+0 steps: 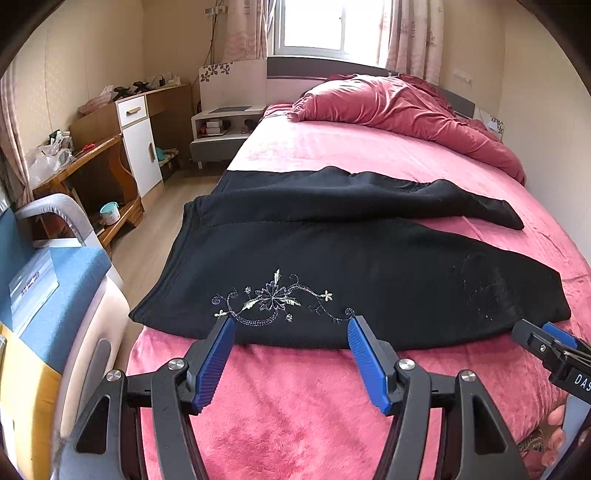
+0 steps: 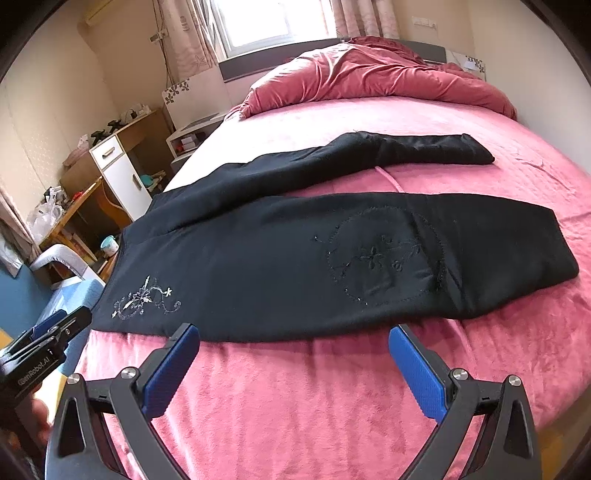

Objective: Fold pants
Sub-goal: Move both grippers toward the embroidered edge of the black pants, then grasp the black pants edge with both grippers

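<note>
While nothing is gripped yet: both tongs gape, empty, short of the near hem.
Left gripper (image 1: 291, 325): spread wide.
Right gripper (image 2: 293, 334): spread wide.
Pants (image 1: 332, 258): flat across pink bed (image 1: 295, 406), legs apart.
Progress: apparently unfolded; every fold remains.

Both wrist views look forward and slightly down along spread fingers, from just short of the near hem of the pants (image 1: 332, 258) (image 2: 295, 251), toward the window (image 1: 314, 26) (image 2: 255, 22). Left view sits apparently further left. Each catches the other gripper at a lower corner.
</note>
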